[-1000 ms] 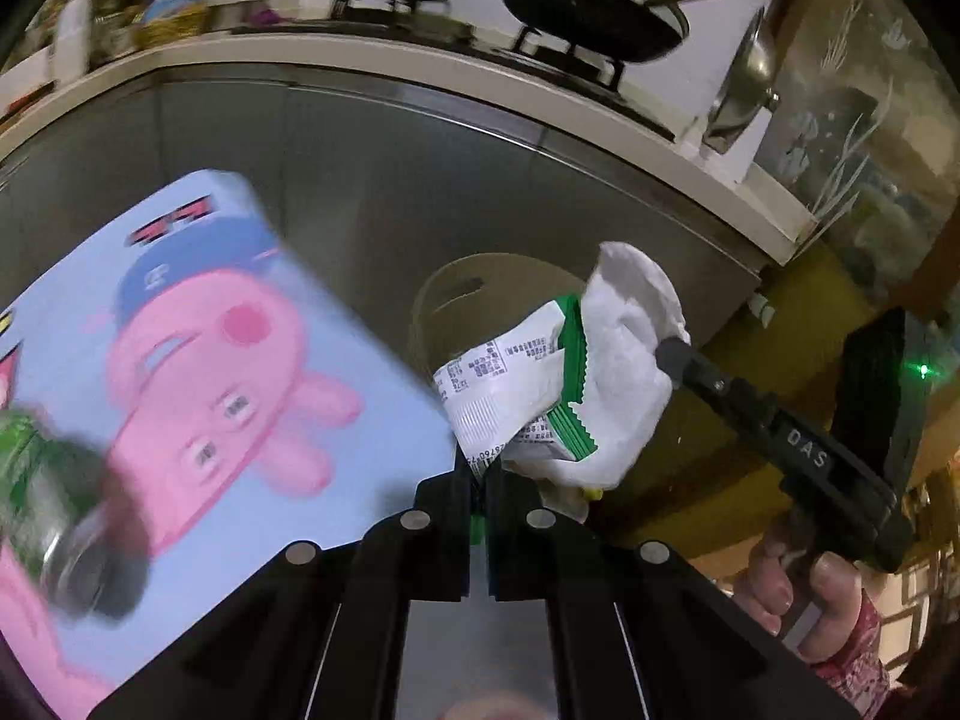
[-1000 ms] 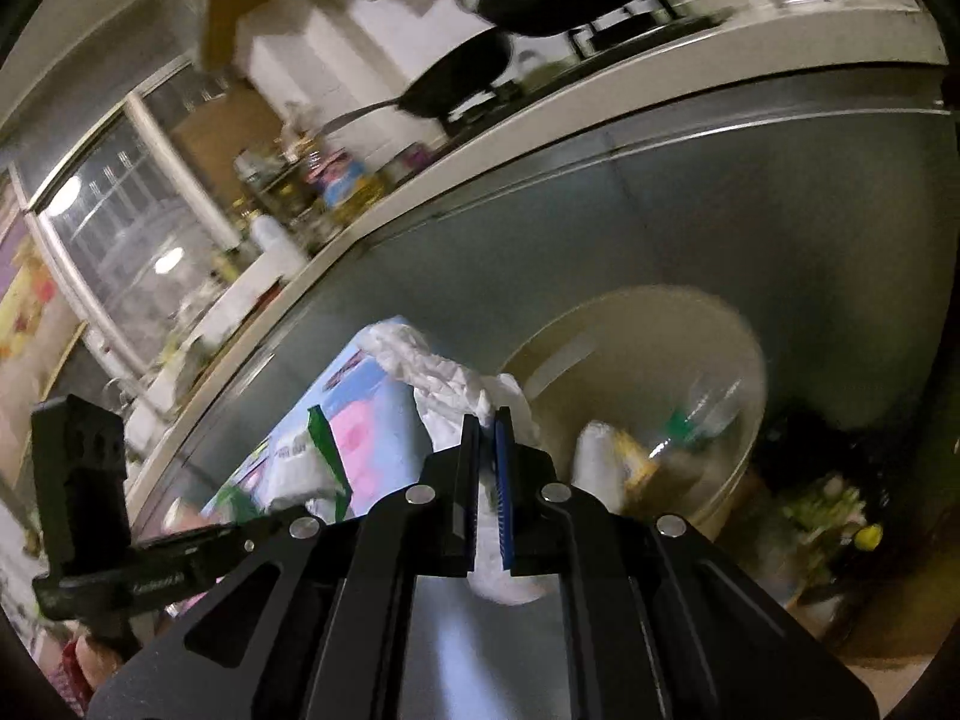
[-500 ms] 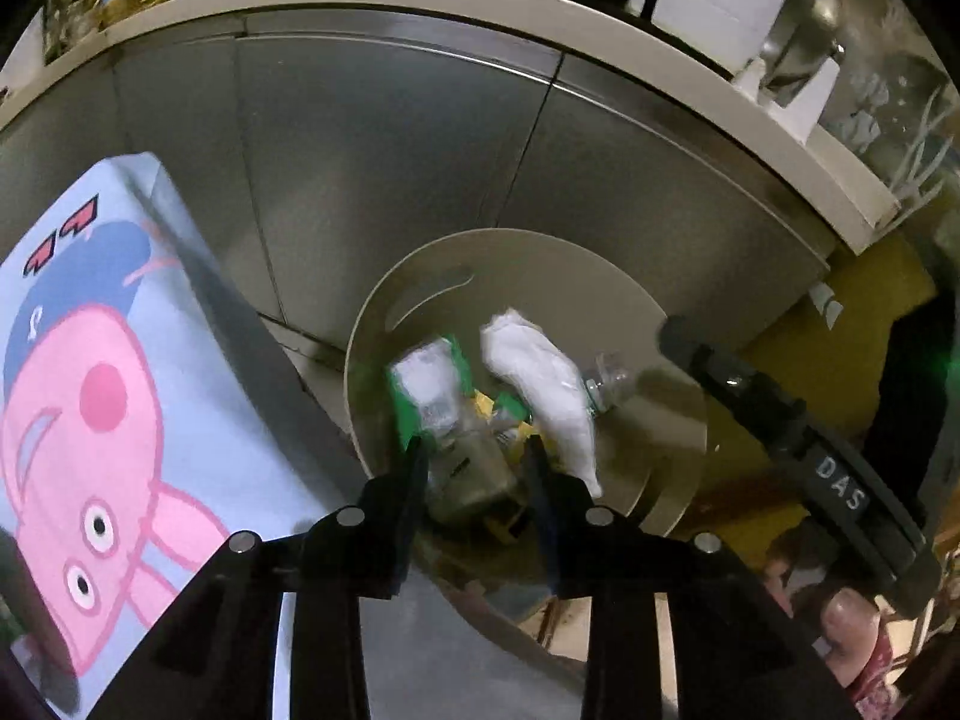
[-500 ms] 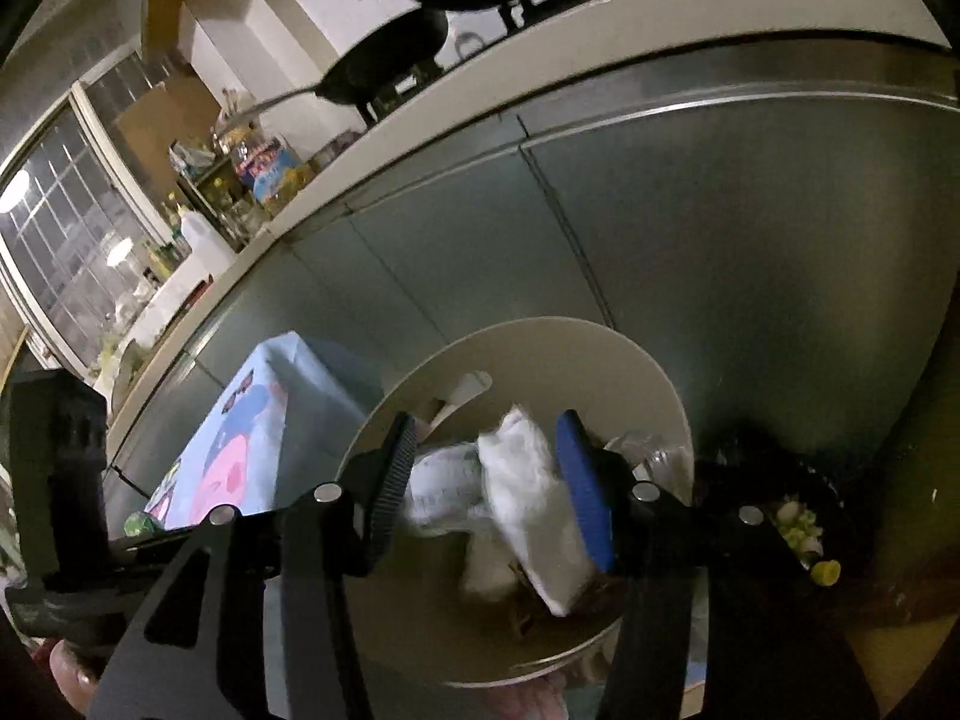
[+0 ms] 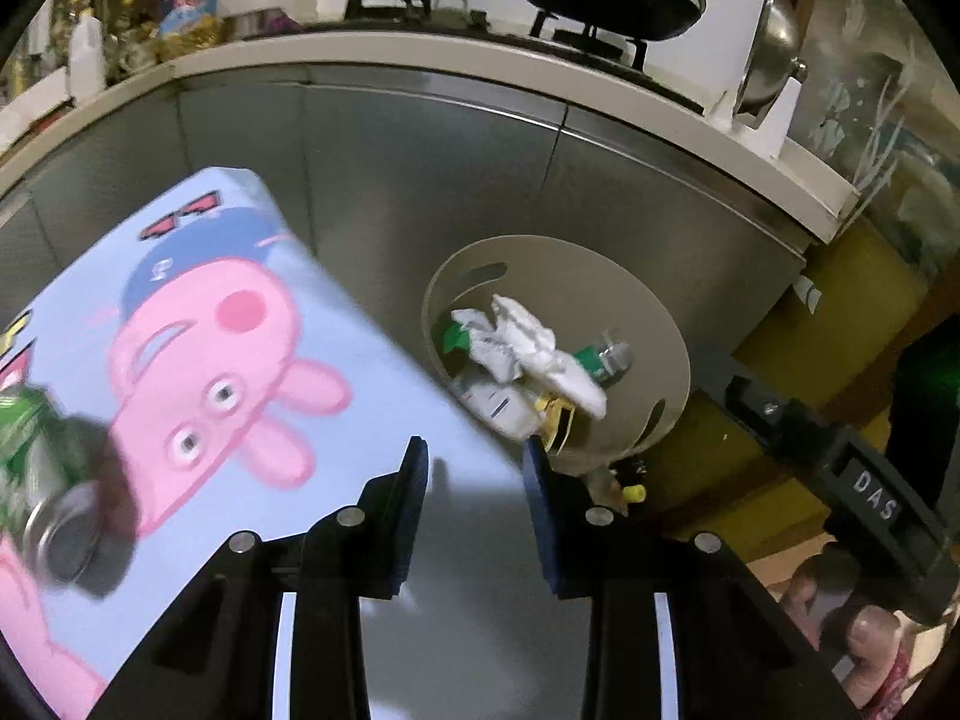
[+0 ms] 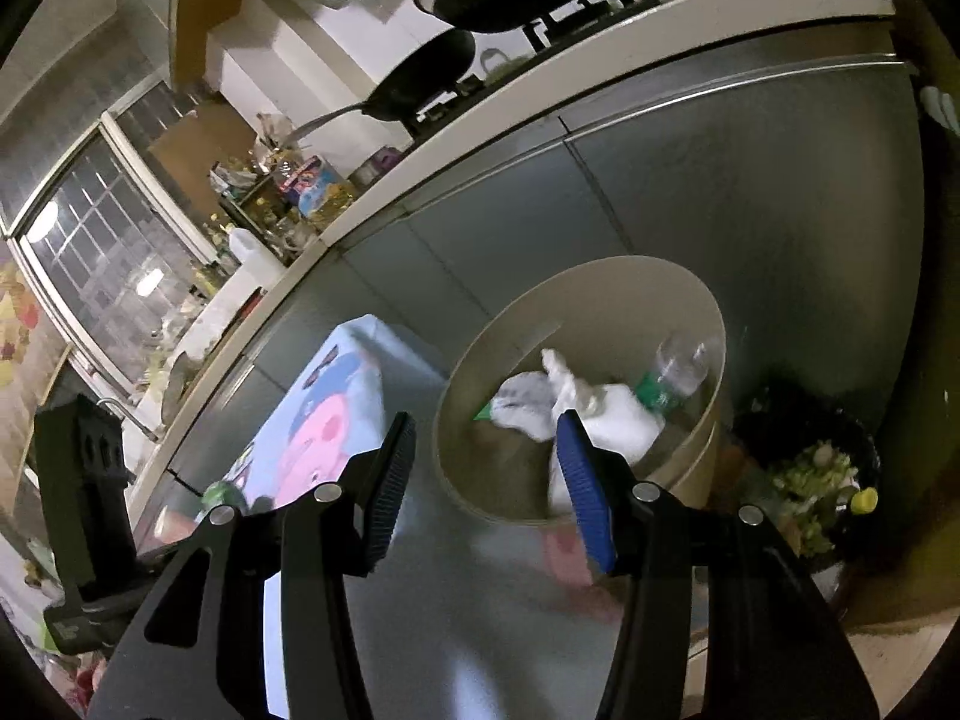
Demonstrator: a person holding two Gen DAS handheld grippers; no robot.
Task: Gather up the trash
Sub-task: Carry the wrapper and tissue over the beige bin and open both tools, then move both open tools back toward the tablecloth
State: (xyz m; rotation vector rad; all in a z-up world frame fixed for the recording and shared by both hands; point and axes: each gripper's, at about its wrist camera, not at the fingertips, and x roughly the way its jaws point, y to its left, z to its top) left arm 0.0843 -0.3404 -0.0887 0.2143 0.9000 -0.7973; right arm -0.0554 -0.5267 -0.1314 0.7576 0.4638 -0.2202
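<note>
Both tools (image 5: 474,468) (image 6: 483,468) tilt down, empty, toward the bin (image 6: 600,282).

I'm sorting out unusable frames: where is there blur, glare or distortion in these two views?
Left wrist: can at the left edge smeared; counter bowed by fisheye; bin fairly sharp. Right wrist: window lights glare; tissue in the bin soft; corners dark.

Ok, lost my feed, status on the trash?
Left gripper open, empty. Right gripper open, empty. Tissue and wrapper in bin. Can left on cloth.
</note>
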